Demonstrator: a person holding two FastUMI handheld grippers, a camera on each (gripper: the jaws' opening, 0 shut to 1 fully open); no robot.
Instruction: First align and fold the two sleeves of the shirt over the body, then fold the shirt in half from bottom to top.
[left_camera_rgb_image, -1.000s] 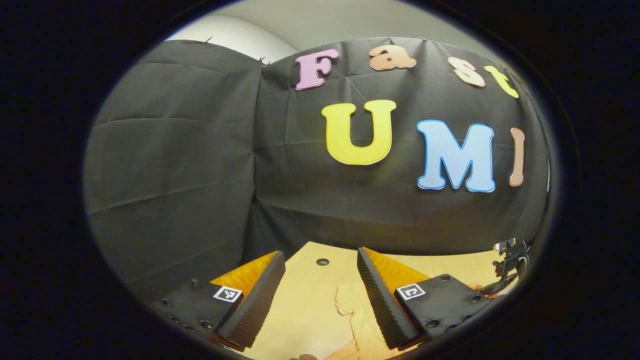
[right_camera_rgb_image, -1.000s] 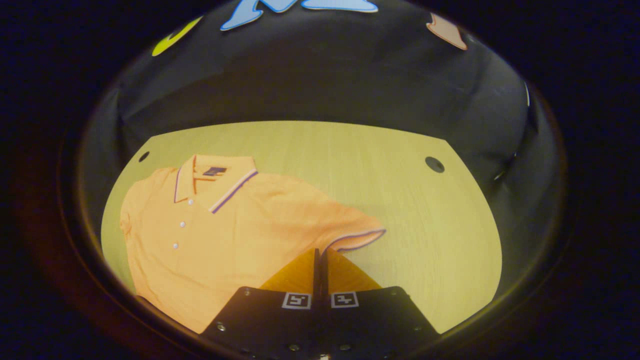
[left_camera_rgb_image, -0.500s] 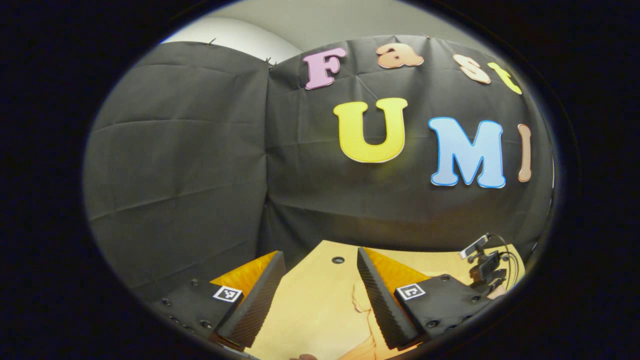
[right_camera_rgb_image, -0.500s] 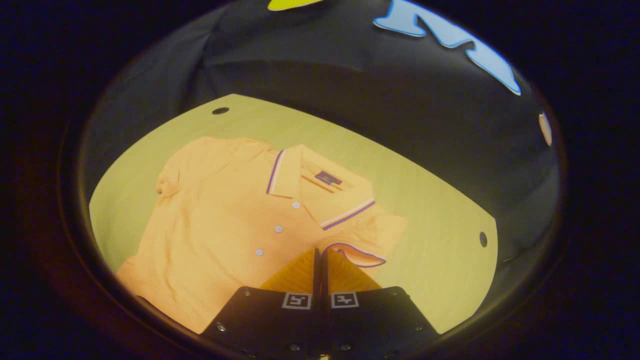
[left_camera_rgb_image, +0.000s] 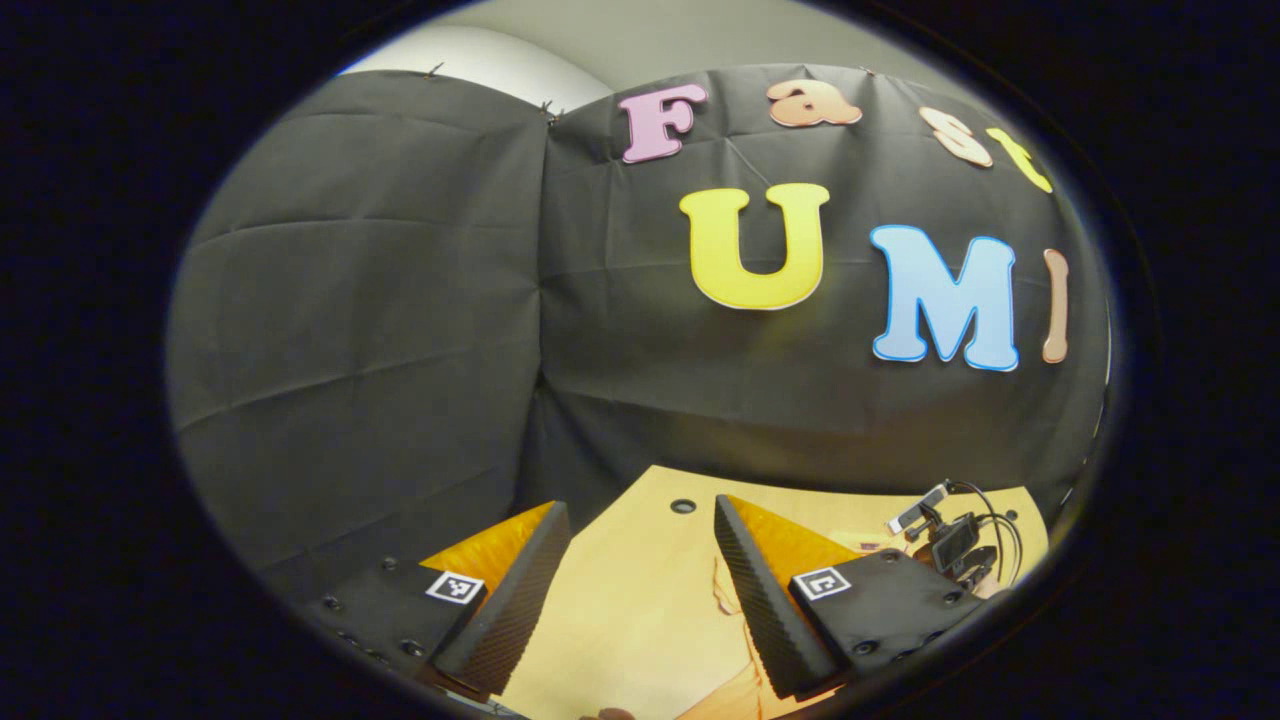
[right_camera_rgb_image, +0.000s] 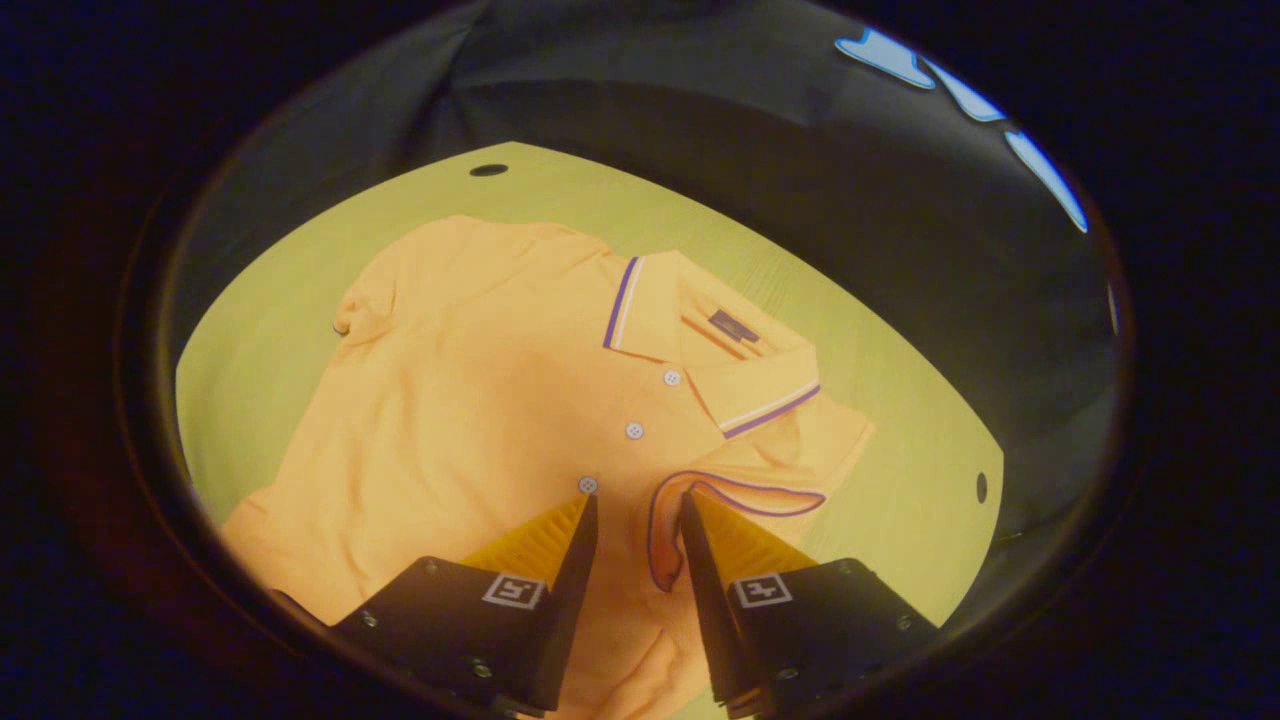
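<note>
An orange polo shirt with a purple-trimmed collar lies face up on the light wooden table. One sleeve is folded in over the chest, its purple-edged cuff lying just under and between the fingertips of my right gripper, which is open and holds nothing. The other sleeve lies spread at the far left. In the left gripper view my left gripper stands open above the table's edge, with a strip of the shirt beside its right finger. The right gripper shows far off to the right there.
Black cloth walls close in the table at the back and sides. The tabletop has round cable holes near its corners. Bare table lies under the left gripper.
My right gripper was shut on the sleeve and carried it over the shirt's body; now it has opened and the sleeve lies on the chest. The left gripper has barely moved.
</note>
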